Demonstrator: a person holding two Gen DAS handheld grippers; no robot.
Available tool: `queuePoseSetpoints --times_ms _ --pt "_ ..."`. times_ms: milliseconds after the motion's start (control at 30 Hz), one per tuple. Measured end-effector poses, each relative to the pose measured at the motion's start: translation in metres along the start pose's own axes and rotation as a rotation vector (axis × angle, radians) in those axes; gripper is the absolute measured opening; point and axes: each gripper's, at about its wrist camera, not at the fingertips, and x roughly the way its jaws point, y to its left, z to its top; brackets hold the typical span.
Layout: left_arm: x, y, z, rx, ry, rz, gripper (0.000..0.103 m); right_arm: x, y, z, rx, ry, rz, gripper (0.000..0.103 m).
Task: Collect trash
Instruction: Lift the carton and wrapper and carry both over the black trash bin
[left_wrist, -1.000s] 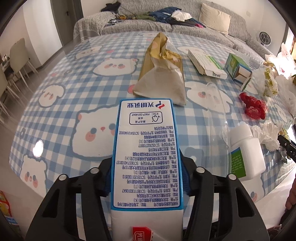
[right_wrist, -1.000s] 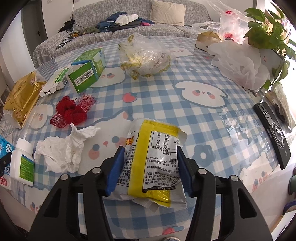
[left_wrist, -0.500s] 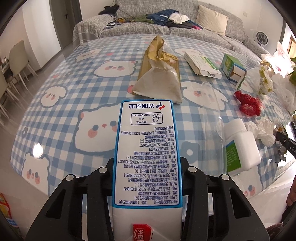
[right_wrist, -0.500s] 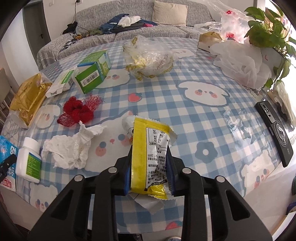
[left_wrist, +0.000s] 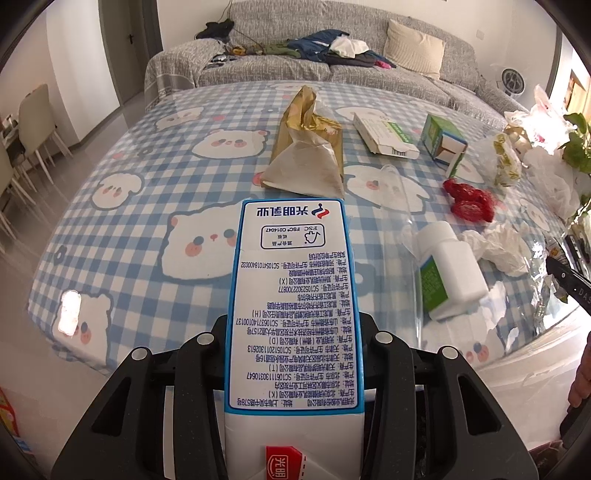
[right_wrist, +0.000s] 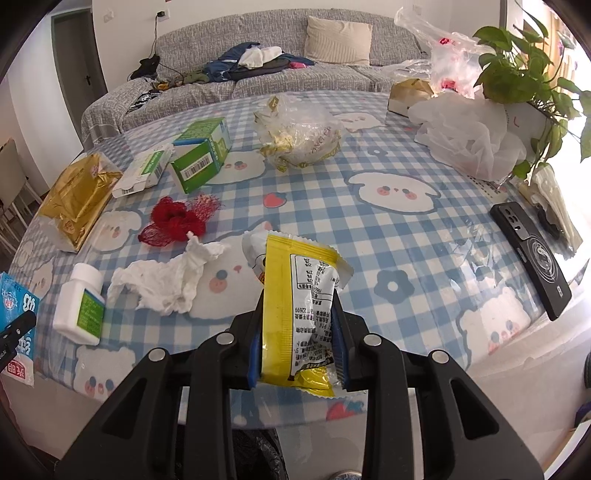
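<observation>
My left gripper (left_wrist: 293, 332) is shut on a white and blue milk carton (left_wrist: 291, 295), held above the near edge of the round table (left_wrist: 129, 221). In the right wrist view my right gripper (right_wrist: 299, 325) is shut on a yellow and white snack wrapper (right_wrist: 299, 291), lifted off the cloth. The carton's corner (right_wrist: 16, 325) shows at that view's left edge. Loose trash lies on the table: a white pill bottle (left_wrist: 448, 273) (right_wrist: 81, 302), crumpled tissue (right_wrist: 166, 277) (left_wrist: 495, 247), red netting (right_wrist: 177, 221) (left_wrist: 469, 201), a gold bag (left_wrist: 306, 147) (right_wrist: 75, 199), green boxes (right_wrist: 201, 155) (left_wrist: 443, 142), a flat white box (left_wrist: 384, 136) and a clear wrapper bag (right_wrist: 299, 136).
A black phone (right_wrist: 528, 254) lies at the table's right rim. White plastic bags (right_wrist: 469, 136) and a potted plant (right_wrist: 532, 81) crowd the far right. A grey sofa (left_wrist: 332, 62) with clothes stands behind the table. Chairs (left_wrist: 33, 125) stand at the left.
Both grippers closed tighter, the right one squeezing the wrapper narrow. Both have risen and drawn back from the table with carton and wrapper.
</observation>
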Motion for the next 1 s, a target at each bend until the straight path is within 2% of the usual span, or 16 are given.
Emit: queuePoseSetpoints --times_ms 400,600,833,1000 --pt "-0.039 -0.002 -0.026 0.002 -0.037 -0.018 0.041 -0.04 0.002 -0.02 -0.006 -0.045 0.017 0.028" --pt "-0.063 0.0 -0.045 -0.001 -0.061 -0.028 0.041 -0.067 0.003 -0.04 -0.014 -0.07 0.026 0.028" --pt "-0.075 -0.002 -0.064 0.0 -0.077 -0.083 0.041 -0.073 0.014 -0.057 -0.036 -0.077 0.035 0.028" --pt "-0.081 0.002 -0.081 -0.014 -0.088 -0.086 0.041 -0.076 0.024 -0.077 -0.055 -0.067 0.047 0.028"
